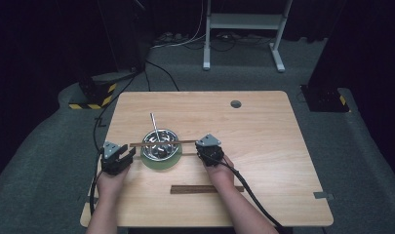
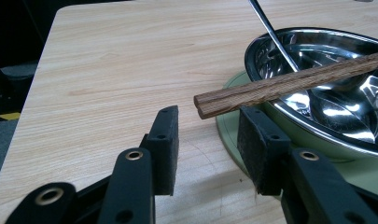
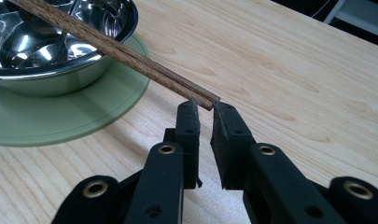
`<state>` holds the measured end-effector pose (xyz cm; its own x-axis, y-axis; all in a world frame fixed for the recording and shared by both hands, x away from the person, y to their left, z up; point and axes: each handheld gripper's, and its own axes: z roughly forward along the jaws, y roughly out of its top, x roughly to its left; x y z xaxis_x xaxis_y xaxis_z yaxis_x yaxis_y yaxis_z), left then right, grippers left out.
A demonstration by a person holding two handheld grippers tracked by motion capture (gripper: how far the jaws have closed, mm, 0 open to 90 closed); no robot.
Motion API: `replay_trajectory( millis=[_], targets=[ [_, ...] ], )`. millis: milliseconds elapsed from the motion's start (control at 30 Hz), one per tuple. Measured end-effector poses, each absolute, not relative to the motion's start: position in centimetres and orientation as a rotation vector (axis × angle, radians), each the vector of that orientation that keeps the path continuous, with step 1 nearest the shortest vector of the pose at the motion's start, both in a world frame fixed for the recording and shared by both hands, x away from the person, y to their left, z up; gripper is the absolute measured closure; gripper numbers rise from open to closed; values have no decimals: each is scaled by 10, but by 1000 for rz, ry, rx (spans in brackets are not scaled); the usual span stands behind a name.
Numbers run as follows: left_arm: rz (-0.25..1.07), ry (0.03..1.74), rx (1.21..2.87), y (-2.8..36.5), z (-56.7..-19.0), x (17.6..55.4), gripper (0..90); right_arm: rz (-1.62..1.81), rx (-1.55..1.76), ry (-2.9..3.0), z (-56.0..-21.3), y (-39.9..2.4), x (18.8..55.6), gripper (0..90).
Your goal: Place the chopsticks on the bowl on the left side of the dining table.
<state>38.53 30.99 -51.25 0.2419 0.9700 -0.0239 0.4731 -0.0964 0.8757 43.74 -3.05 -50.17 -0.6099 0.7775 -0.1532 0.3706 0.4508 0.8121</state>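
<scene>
A pair of brown chopsticks (image 1: 163, 143) lies across the rim of a steel bowl (image 1: 158, 152) that stands on a green plate (image 1: 162, 165). A spoon (image 1: 155, 124) leans in the bowl with its handle pointing away. My left gripper (image 1: 129, 152) is at the chopsticks' left end. In the left gripper view that gripper (image 2: 205, 116) is open, and the chopsticks (image 2: 280, 86) end between its tips without touching the pads. My right gripper (image 1: 199, 148) is at the other end. In the right gripper view it (image 3: 205, 108) is shut, pinching the very tip of the chopsticks (image 3: 116, 49).
A dark wooden strip (image 1: 207, 188) lies flat on the table near the front edge, between the person's forearms. A round cable hole (image 1: 235, 104) sits at the back of the wooden tabletop (image 1: 263, 126). Cables trail from both grippers off the front.
</scene>
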Motion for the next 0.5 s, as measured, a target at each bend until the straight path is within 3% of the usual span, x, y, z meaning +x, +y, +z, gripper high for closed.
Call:
replay_trajectory(
  millis=[500],
  targets=[
    [763,1338,1702,308,-513,385,626,1054,979,2168,-502,-34,438,812]
  ],
)
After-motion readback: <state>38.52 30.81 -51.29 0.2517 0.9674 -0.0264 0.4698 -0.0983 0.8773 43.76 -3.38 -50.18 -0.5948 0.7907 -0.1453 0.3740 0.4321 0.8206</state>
